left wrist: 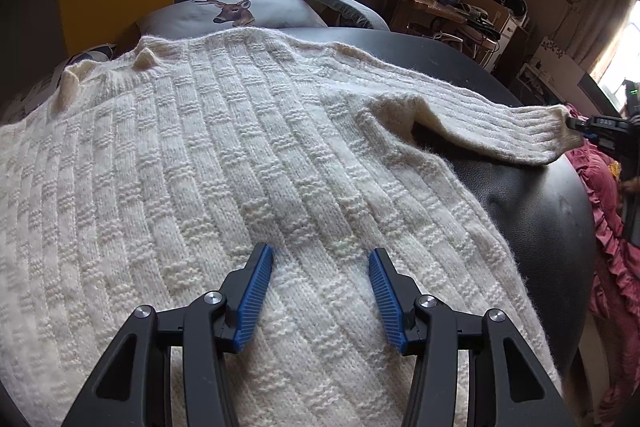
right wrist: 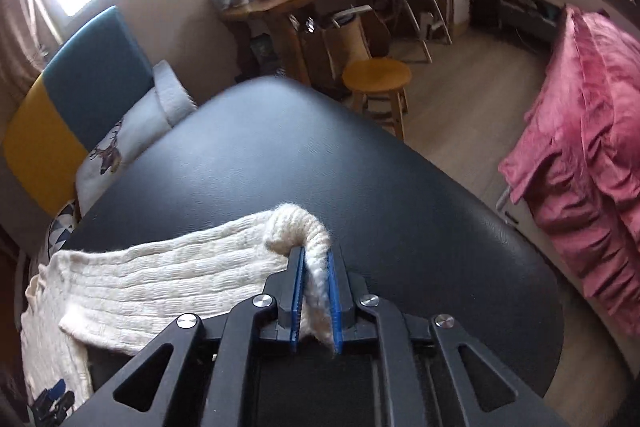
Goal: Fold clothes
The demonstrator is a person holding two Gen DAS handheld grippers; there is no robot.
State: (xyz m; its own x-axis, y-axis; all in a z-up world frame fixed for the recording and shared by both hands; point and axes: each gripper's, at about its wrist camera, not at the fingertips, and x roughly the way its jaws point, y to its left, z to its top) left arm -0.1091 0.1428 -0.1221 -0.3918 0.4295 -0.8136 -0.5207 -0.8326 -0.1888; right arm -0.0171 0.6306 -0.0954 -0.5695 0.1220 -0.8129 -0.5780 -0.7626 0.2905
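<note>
2 grippers work on 1 cream knit sweater [left wrist: 224, 155], which lies spread flat over a dark counter [right wrist: 320, 163], its body covering the near side and 1 sleeve reaching out to the right.

Left gripper [left wrist: 320, 267]: jaws apart, nothing between them, poised just above the sweater's body. Whether the tips touch the knit cannot be told.

Right gripper [right wrist: 314, 291]: jaws clamped on the sleeve cuff [right wrist: 298, 223], which bunches up in a thick roll above the blue pads [right wrist: 334, 307].

Risks. The grip takes only the cuff's edge; a hard pull across could drag that thick rib out of the jaws. With the left jaws holding nothing, the body is not pinned, so the whole garment may slide over the smooth counter instead of folding. The sleeve end lies close to the counter's rounded edge, and a dropped cuff could slip off towards the pink fabric [right wrist: 580, 155] hanging nearby.

Materials. Sweater: chunky wool-like yarn, raised basket-weave blocks on the body, lengthwise ribs on the sleeve, soft and stretchy. Counter: dark leather-like padding, faintly grained, slightly glossy. Pads: blue, finely ridged.
</note>
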